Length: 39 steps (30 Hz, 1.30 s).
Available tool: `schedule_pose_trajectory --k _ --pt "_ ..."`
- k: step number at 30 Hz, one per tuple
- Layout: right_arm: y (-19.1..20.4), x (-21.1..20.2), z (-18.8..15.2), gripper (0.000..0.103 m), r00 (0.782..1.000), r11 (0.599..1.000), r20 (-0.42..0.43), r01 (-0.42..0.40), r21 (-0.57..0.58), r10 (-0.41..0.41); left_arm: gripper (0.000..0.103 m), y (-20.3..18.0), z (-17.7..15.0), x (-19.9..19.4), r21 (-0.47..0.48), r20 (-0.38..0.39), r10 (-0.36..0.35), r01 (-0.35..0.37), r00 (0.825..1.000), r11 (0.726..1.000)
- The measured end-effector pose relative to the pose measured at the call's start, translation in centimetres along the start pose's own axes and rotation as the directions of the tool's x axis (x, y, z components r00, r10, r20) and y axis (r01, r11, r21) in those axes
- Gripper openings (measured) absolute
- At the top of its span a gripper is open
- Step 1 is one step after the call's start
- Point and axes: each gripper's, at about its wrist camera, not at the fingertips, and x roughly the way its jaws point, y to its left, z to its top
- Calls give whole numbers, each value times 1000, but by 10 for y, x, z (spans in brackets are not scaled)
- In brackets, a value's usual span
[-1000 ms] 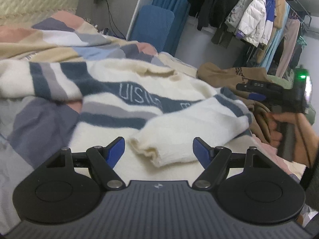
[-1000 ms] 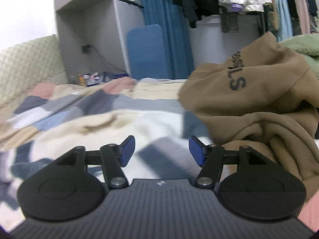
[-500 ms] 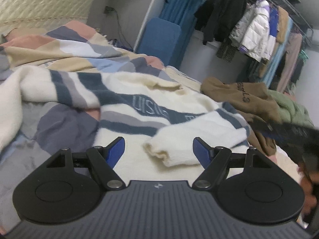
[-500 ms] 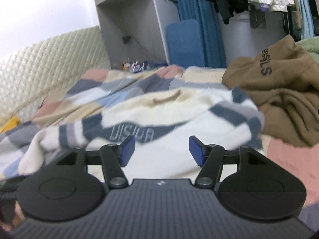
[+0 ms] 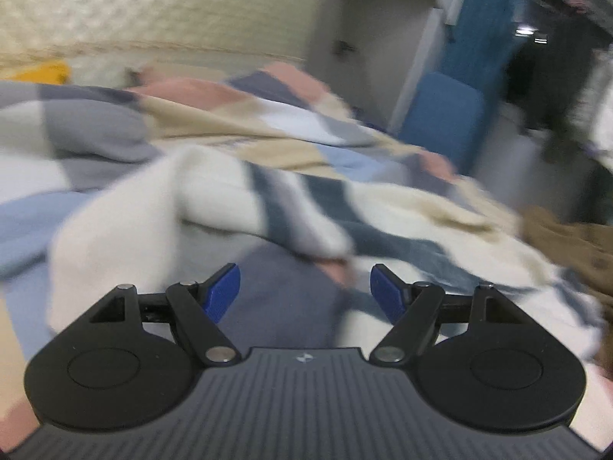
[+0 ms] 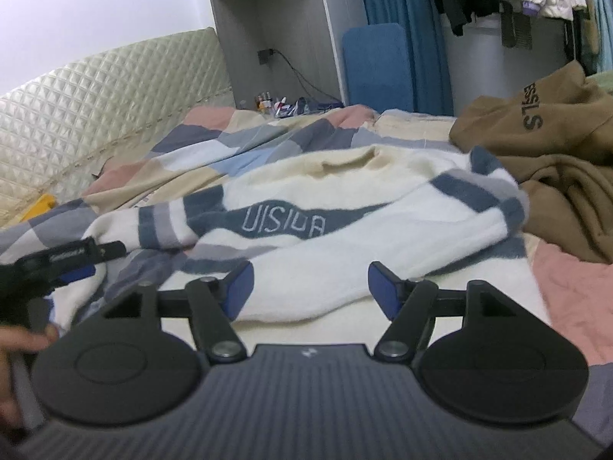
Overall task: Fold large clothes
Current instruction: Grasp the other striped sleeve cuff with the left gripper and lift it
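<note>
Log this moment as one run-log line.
task: fold sweater | left gripper: open, empty | right gripper: opening, empty, facing folded sleeve | stage: between grasps

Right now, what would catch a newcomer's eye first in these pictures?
The cream sweater with navy and grey stripes, spread across the patchwork bedspread in the middle. To its right sits a crumpled brown hoodie. In the foreground the right gripper hangs over a folded-in sleeve, jaws opening, nothing pinched between them.

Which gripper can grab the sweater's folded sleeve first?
Probably the right gripper: the cream, blue-striped knitted sweater has its folded sleeve just ahead of the opening jaws. The left gripper faces the other sleeve.
</note>
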Motion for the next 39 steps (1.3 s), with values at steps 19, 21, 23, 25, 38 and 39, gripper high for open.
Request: schedule_pose_trajectory --k 19,21,23,25,38,39 --pt "-22 16 -4 87 997 996 -61 -43 84 48 78 52 21 90 154 -7 460 -454 888 878" --pt "-25 19 -4 87 997 995 -66 -36 97 42 71 55 22 95 167 -13 476 -467 880 868" --pt "-29 20 -3 87 997 993 -67 -36 114 44 53 58 24 98 184 -31 488 -475 872 861" --pt "-32 20 -3 87 996 991 -70 -42 124 51 29 64 26 98 195 -43 498 -482 866 855" --pt "-35 11 6 87 996 986 -55 -65 153 75 15 40 87 22 237 -9 344 -332 939 913" --pt "-35 11 6 87 996 987 -55 -60 152 69 15 31 94 14 254 -4 321 -310 947 916"
